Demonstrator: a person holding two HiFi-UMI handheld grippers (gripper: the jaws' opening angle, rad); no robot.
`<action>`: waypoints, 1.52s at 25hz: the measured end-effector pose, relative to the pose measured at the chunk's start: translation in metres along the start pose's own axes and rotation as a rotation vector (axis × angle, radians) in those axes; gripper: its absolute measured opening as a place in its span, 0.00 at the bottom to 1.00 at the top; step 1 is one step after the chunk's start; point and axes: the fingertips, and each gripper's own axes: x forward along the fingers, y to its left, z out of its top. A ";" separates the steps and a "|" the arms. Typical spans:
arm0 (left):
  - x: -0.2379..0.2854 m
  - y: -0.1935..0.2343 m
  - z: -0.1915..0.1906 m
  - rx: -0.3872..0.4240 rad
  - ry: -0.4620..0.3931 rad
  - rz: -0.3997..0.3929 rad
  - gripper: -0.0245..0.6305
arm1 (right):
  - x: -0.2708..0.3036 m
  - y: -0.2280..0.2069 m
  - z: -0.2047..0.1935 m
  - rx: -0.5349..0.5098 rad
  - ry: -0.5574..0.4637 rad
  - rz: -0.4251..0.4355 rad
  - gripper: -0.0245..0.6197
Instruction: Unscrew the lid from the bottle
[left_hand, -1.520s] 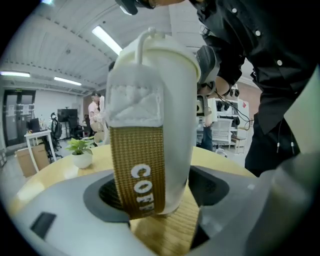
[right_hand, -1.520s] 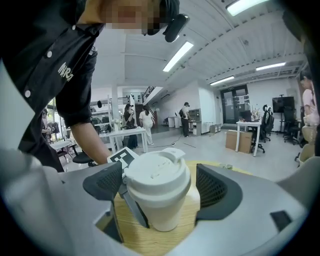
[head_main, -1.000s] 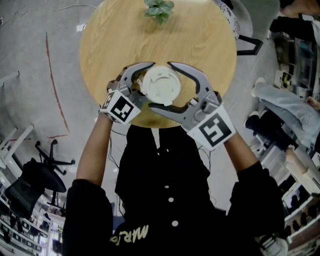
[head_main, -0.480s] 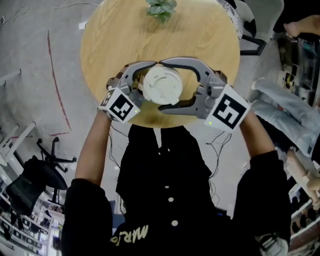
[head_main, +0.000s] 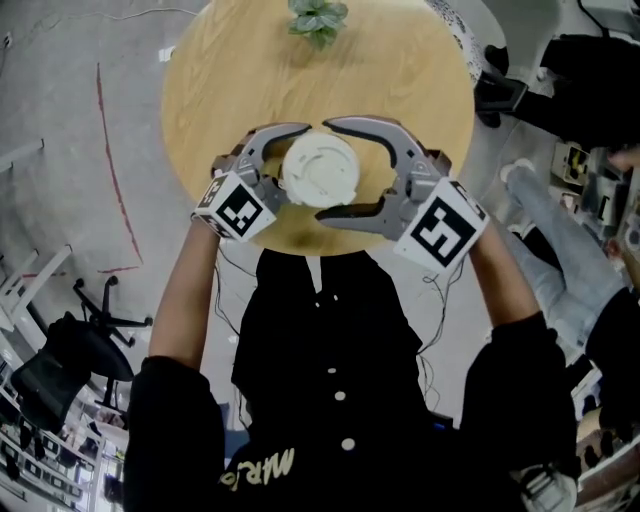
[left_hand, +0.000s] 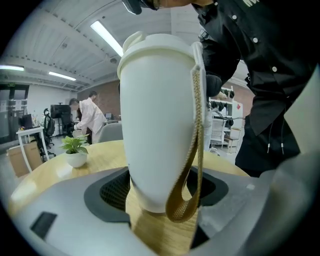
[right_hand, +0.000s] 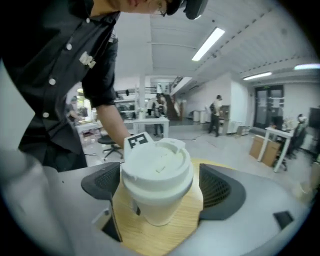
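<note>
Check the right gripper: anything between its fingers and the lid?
Nothing visible. The lid sits between the right gripper's fingers, with only open gaps showing the table at each side. The woven strap hangs down the side of the bottle, in neither gap.

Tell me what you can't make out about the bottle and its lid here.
- Body of the bottle: head view, hidden under its lid.
- Screw thread and any loosening: every view, covered by the lid's skirt.
- Grip of the right gripper: right gripper view, the lid's rim overhangs the pads, contact unclear.
- Contents: every view, opaque wall and lid.
</note>
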 end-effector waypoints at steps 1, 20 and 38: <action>0.000 0.000 0.001 -0.003 -0.003 0.002 0.57 | 0.000 -0.003 0.002 0.035 -0.014 -0.083 0.81; 0.000 -0.003 0.001 0.013 0.002 -0.030 0.57 | 0.003 0.005 0.006 -0.060 -0.104 0.187 0.78; 0.000 -0.001 0.004 -0.004 0.007 -0.030 0.57 | -0.009 0.000 0.017 0.006 -0.196 -0.078 0.73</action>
